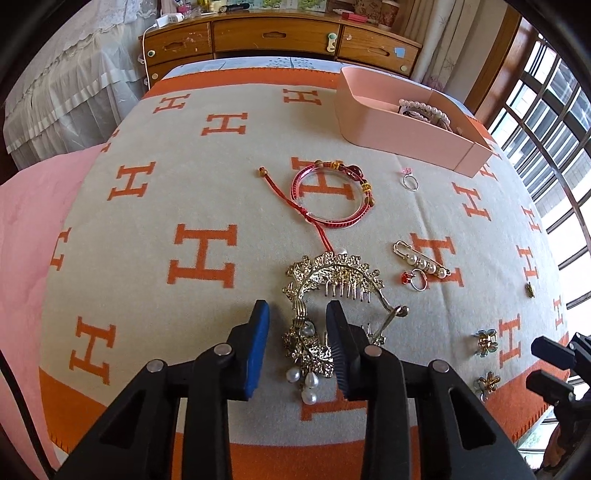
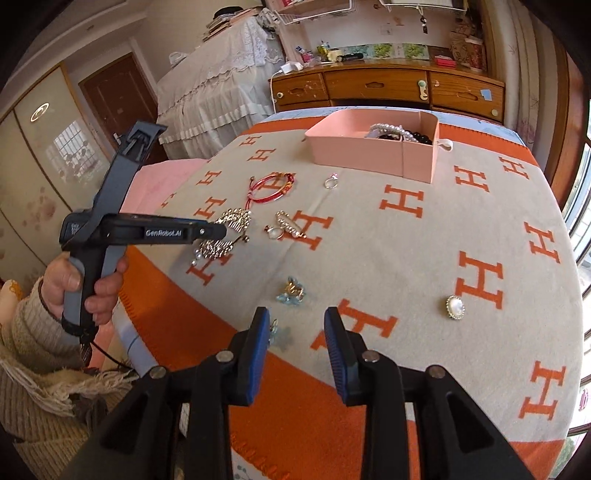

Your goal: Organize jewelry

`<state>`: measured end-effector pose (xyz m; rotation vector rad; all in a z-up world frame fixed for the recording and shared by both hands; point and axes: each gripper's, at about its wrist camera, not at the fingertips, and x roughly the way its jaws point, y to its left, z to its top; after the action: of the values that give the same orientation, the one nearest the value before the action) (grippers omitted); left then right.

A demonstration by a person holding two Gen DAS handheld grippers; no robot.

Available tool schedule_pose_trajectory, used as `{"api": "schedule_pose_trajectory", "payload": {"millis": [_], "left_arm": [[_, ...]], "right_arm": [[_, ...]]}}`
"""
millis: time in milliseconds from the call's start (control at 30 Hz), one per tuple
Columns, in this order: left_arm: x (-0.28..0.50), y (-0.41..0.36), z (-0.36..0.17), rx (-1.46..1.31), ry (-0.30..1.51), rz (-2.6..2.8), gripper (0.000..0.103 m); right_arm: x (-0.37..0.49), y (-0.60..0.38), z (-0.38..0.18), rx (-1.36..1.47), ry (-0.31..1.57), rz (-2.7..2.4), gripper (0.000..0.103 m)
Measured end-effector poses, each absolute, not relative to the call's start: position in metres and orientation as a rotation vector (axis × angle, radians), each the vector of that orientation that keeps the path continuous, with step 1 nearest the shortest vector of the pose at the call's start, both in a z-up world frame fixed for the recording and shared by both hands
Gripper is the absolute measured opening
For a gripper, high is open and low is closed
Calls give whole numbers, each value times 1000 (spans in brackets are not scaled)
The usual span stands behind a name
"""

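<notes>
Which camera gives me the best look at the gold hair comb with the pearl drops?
The left wrist view: the gold hair comb lies close, between the left gripper fingers, with its teeth and pearls sharp. The right wrist view shows it small and far off, partly hidden behind the left gripper.

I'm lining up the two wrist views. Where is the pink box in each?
Left wrist: pink box upper right, beyond the red bangle.
Right wrist: pink box top centre, right of and beyond the bangle.
Shared landmark: wooden dresser behind.
</notes>
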<state>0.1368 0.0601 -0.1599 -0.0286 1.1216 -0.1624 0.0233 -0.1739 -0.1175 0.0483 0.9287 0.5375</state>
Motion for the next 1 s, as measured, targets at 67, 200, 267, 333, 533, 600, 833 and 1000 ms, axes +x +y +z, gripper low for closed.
{"api": "schedule_pose_trajectory", "payload": {"millis": [67, 200, 267, 333, 533, 600, 833, 1000], "left_arm": [[137, 59, -160, -25, 1119, -159, 28], [136, 57, -160, -8, 1112, -151, 16], [136, 58, -160, -12, 1111, -160, 11], [135, 58, -160, -14, 1108, -162, 10], [131, 66, -160, -62, 1102, -164, 7], [130, 70, -160, -74, 1101, -158, 7], [125, 74, -150, -110, 1079, -161, 7], [120, 73, -130, -126, 1033, -176, 7]], "right_arm": [[20, -166, -120, 20, 937, 560, 31], [13, -150, -124, -42, 932, 599, 31], [12, -144, -128, -73, 937, 603, 31], [12, -140, -133, -96, 949, 597, 31], [16, -132, -142, -126, 970, 574, 31], [18, -130, -144, -142, 975, 556, 31], [16, -124, -146, -194, 946, 536, 19], [18, -128, -144, -167, 959, 555, 19]]}}
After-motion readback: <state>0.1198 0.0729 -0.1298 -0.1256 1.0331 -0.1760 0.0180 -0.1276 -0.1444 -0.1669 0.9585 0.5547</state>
